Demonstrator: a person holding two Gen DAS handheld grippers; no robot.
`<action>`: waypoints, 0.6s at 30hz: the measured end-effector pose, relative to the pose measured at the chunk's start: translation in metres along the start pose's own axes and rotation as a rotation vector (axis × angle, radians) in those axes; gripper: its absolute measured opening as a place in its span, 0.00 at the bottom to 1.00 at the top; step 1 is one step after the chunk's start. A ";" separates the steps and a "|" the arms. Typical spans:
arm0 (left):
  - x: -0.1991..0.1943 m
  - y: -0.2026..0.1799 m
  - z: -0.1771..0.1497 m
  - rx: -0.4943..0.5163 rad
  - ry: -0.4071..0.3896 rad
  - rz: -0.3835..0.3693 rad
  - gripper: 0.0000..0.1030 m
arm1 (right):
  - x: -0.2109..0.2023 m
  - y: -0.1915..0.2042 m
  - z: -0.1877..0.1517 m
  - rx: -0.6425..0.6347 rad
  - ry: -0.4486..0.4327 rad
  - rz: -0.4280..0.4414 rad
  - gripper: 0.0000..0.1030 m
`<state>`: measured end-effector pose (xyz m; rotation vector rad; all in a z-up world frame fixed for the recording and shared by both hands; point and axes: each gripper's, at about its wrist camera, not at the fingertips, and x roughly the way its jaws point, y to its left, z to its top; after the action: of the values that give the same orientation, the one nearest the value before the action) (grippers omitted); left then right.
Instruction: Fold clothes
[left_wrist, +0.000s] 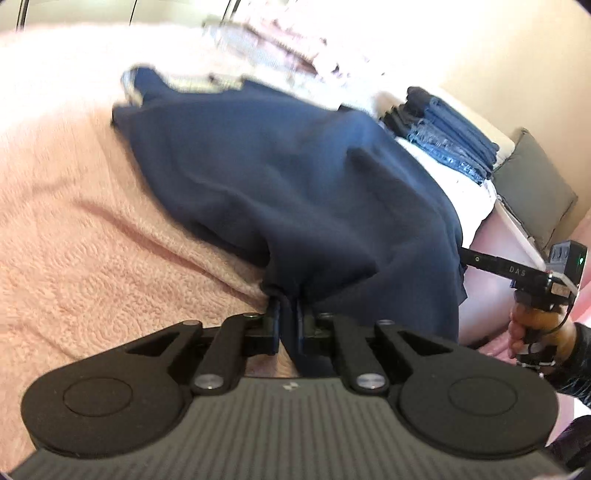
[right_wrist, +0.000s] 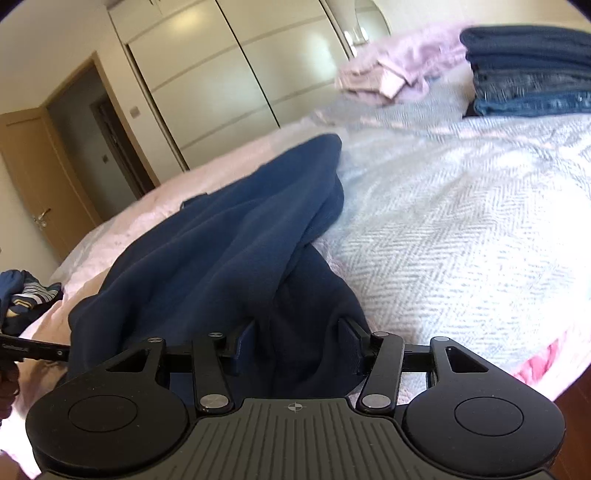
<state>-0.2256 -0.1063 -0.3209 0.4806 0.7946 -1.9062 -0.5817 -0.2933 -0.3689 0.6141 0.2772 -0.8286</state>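
Observation:
A navy garment (left_wrist: 277, 166) lies bunched across the bed. My left gripper (left_wrist: 288, 295) is shut on a gathered edge of it, and the cloth rises from the fingertips in a fold. In the right wrist view the same navy garment (right_wrist: 221, 240) runs back from my right gripper (right_wrist: 297, 332). Its jaws stand apart, with a thick fold of the cloth lying between them. In the left wrist view the right gripper (left_wrist: 467, 258) reaches into the garment's far edge, held by a hand. One finger of the left gripper (right_wrist: 37, 349) shows at the left edge.
The bed has a pink textured blanket (left_wrist: 74, 221) and a grey herringbone cover (right_wrist: 443, 221). A stack of folded jeans (right_wrist: 528, 70) and folded pink clothes (right_wrist: 388, 74) sit at the far end. A grey pillow (left_wrist: 535, 184), a wardrobe (right_wrist: 221, 74) and a striped garment (right_wrist: 33, 295) are nearby.

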 end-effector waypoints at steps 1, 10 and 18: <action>-0.005 -0.004 -0.005 0.020 -0.026 0.015 0.04 | -0.002 0.000 0.002 -0.011 -0.019 -0.004 0.51; -0.052 -0.081 -0.058 0.271 -0.085 0.200 0.44 | -0.039 0.046 -0.027 -0.316 -0.047 -0.044 0.57; -0.034 -0.142 -0.093 0.565 -0.055 0.289 0.58 | -0.001 0.073 -0.063 -0.776 0.049 -0.143 0.69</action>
<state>-0.3383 0.0252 -0.3198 0.8333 0.1224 -1.8421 -0.5269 -0.2171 -0.3896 -0.1156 0.6516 -0.7677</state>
